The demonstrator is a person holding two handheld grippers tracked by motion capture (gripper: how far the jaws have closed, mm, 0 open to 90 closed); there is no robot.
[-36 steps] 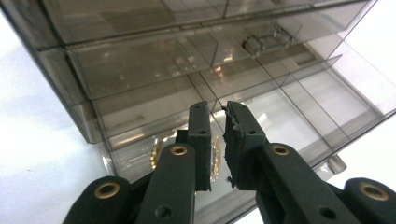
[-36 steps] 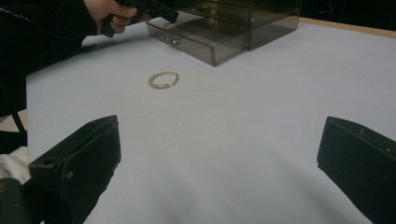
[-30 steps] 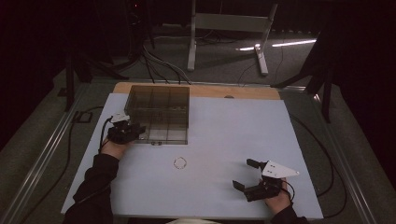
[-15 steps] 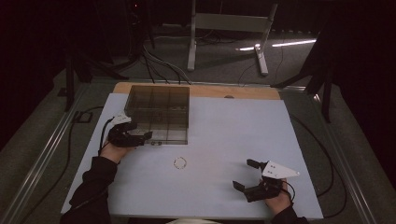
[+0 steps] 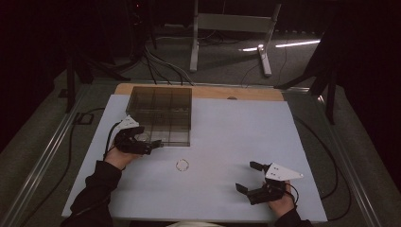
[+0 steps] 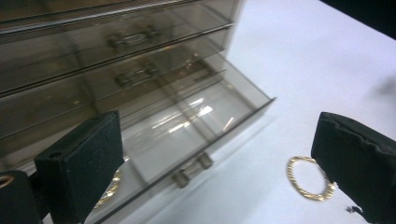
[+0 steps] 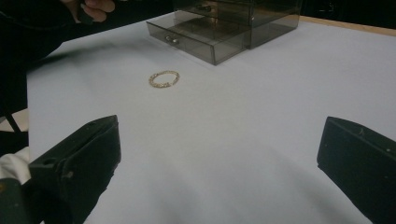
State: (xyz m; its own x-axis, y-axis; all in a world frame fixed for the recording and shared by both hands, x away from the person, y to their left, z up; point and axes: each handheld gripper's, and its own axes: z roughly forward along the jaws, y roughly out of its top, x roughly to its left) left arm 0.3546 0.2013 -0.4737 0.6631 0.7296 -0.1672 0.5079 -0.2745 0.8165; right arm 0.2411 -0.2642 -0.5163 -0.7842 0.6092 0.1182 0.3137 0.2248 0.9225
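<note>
- Beside the left gripper's (image 6: pixel 219 154) right jaw, a bracelet (image 6: pixel 310 178) lies on the surface, near the open drawer (image 6: pixel 187 135).
- Jaws of both grippers released, empty; right gripper (image 7: pixel 219 172) waits apart.
- Best: straddle 1 edge, pinch gently.

The smoky drawer cabinet (image 5: pixel 161 115) blocks the tabletop (image 5: pixel 236 132) at eleven o'clock, its bottom drawer (image 6: pixel 196 135) pulled out. From three to six o'clock lies open surface. A gold bracelet (image 5: pixel 182 165) sits near centre.

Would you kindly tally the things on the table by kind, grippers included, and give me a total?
Smoky clear plastic drawer cabinet: 1
Gold chain bracelet lying loose on the white tabletop: 1
Hand-held black two-jaw grippers: 2, left gripper and right gripper
Total: 4
</note>
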